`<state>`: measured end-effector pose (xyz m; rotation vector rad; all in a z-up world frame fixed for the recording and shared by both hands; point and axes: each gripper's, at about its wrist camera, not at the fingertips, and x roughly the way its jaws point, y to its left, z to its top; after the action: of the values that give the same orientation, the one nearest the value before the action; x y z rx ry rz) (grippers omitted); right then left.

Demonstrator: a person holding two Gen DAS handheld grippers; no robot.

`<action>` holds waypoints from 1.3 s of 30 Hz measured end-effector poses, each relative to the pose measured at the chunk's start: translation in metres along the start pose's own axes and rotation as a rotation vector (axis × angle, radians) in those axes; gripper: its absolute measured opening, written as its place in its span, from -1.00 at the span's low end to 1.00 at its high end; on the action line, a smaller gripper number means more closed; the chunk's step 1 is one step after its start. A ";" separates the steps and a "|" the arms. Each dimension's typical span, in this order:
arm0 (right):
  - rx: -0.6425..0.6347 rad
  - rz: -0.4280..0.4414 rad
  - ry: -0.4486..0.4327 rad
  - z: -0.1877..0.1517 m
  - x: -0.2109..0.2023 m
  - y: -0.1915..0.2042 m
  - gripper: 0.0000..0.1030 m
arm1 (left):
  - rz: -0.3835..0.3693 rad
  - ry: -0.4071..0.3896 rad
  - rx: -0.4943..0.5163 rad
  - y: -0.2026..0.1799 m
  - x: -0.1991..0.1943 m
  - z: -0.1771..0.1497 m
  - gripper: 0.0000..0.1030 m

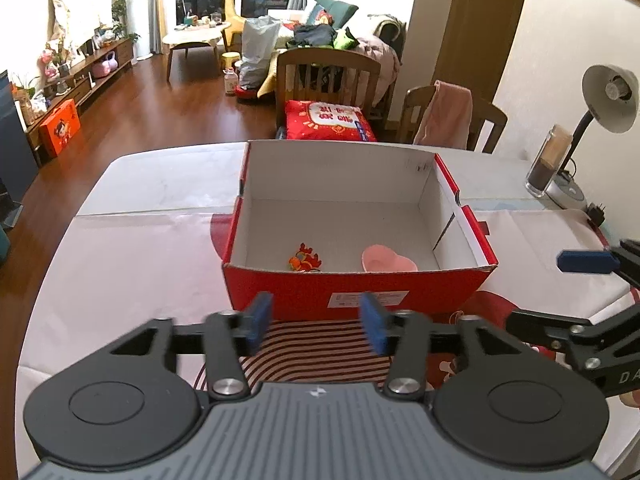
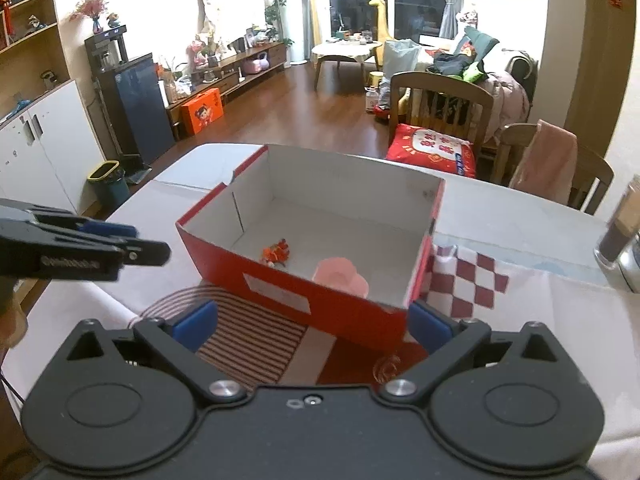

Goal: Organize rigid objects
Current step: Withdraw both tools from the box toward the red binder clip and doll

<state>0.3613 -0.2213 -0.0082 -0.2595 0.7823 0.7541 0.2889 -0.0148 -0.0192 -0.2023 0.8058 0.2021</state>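
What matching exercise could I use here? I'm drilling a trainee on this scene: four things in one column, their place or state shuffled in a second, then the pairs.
Things:
1. pink heart-shaped dish
2. orange toy figure
3. desk lamp
4. left gripper

Places or states:
A. open and holding nothing, in front of the red cardboard box
B. on the box floor, near-left part
C. on the box floor, near-right part
D. at the table's far right edge, outside the box

Pairs: 1-C, 2-B, 3-D, 4-A
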 end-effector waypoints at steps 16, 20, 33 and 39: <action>0.164 -0.132 0.048 -0.071 -0.019 -0.062 0.99 | 0.081 -0.061 -0.089 0.059 -0.045 -0.050 0.61; 0.194 -0.170 0.072 -0.093 -0.012 -0.068 0.99 | 0.092 -0.049 -0.135 0.079 -0.047 -0.070 0.61; 0.254 -0.210 0.143 -0.132 0.009 -0.073 0.96 | 0.187 0.033 -0.203 0.119 -0.027 -0.129 0.99; 0.259 -0.217 0.182 -0.142 0.020 -0.075 0.94 | 0.251 0.148 -0.233 0.135 -0.003 -0.159 0.99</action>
<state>0.3459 -0.3316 -0.1255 -0.1764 0.9972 0.4226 0.1421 0.0744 -0.1379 -0.3385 0.9543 0.5241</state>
